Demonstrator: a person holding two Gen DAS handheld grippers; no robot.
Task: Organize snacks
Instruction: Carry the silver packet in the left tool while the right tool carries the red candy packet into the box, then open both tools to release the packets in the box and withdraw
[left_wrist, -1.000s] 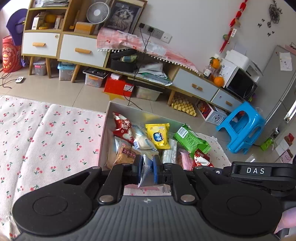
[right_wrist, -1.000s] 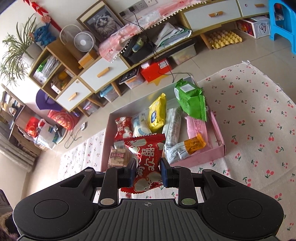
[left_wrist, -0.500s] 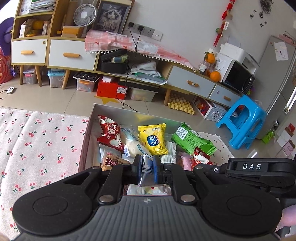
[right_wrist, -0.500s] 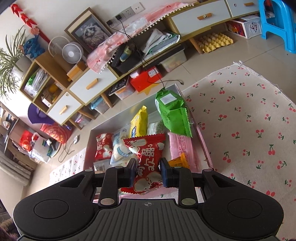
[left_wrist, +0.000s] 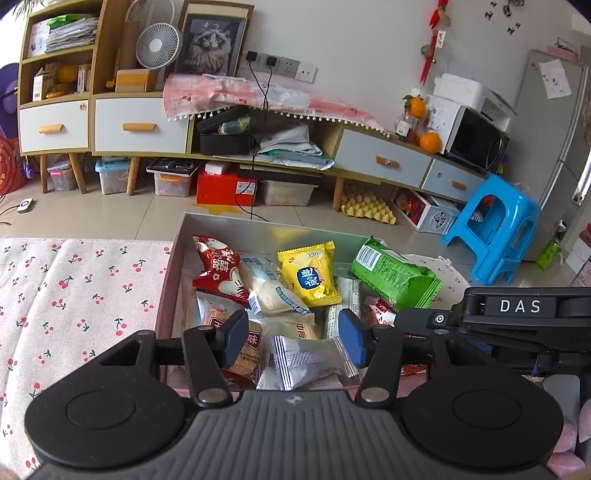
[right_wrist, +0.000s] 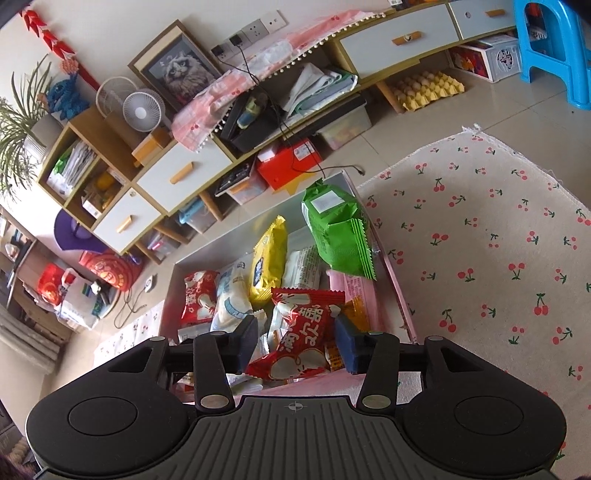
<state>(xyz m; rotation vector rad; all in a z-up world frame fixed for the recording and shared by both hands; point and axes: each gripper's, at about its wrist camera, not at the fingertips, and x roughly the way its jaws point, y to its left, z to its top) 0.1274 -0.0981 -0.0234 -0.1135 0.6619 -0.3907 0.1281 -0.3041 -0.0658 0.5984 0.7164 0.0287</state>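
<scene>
1. Left wrist view: left gripper (left_wrist: 291, 341) hangs over the near end of the pink box (left_wrist: 168, 280); its jaws have just been opening and stand spread, with the silver packet (left_wrist: 308, 360) lying loose between them, touched by neither pad (a release into the box, I judge).
2. Right wrist view: right gripper (right_wrist: 295, 341) likewise; jaws have just been opening, and the red packet (right_wrist: 303, 332) rests on the pile between them, unpinched.
3. Both point downward into the box so the snacks land inside.
4. Green pack (right_wrist: 334, 229) leans on the far wall; it may slide.
</scene>
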